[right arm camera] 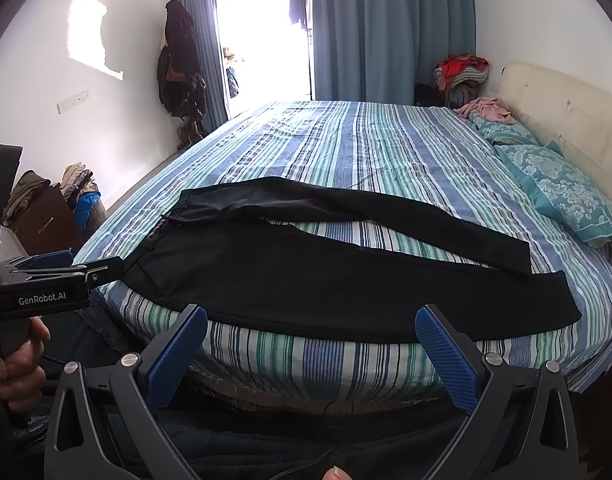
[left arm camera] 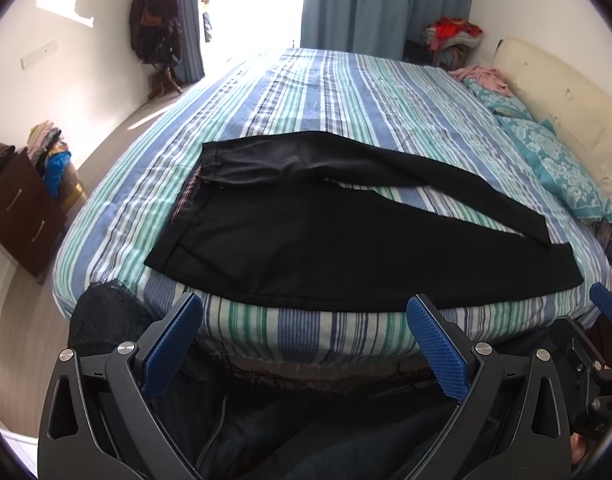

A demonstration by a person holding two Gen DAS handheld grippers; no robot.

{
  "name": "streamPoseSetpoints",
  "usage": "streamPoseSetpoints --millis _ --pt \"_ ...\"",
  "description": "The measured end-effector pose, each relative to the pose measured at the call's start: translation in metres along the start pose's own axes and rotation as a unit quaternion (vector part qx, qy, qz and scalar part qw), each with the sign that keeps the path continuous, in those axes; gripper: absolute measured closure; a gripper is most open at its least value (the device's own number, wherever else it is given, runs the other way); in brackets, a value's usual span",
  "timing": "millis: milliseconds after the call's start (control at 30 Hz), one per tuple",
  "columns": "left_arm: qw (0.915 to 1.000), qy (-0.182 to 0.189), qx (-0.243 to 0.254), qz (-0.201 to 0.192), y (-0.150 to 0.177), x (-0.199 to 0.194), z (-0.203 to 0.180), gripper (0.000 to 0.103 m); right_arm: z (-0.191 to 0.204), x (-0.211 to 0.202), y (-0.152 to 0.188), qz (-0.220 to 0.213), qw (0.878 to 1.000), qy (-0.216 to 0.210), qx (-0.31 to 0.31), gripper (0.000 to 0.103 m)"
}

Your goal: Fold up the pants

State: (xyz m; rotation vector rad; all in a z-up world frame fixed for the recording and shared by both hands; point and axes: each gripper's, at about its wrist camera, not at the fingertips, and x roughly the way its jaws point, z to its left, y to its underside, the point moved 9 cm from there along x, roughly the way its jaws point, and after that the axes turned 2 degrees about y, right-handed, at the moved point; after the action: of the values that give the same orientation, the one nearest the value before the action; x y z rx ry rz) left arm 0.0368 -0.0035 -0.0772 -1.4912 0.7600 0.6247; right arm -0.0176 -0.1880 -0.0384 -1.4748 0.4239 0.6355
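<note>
Black pants [left arm camera: 290,236] lie flat on the striped bed [left arm camera: 346,96], waistband at the left, both legs stretching right with a gap between them. They also show in the right wrist view [right arm camera: 306,276]. My left gripper [left arm camera: 304,304] is open and empty, held back from the bed's near edge, just short of the near leg's hem side. My right gripper [right arm camera: 310,316] is open and empty, also off the bed's near edge [right arm camera: 306,356]. The left gripper's body shows at the left of the right wrist view [right arm camera: 46,280].
Teal pillows [right arm camera: 566,188] and a cream headboard [right arm camera: 566,108] line the right side. A pink cloth [right arm camera: 488,110] lies near the far pillow. A dark dresser with clothes [left arm camera: 22,204] stands at the left. Curtains and a bright door are at the back.
</note>
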Motion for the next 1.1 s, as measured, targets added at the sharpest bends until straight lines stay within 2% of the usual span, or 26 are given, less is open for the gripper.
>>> streamPoseSetpoints --millis 1100 --pt "1.0 -0.001 -0.001 0.001 0.0008 0.0008 0.0007 0.001 0.0105 -0.0019 -0.0011 -0.005 1.0 -0.01 -0.015 0.0"
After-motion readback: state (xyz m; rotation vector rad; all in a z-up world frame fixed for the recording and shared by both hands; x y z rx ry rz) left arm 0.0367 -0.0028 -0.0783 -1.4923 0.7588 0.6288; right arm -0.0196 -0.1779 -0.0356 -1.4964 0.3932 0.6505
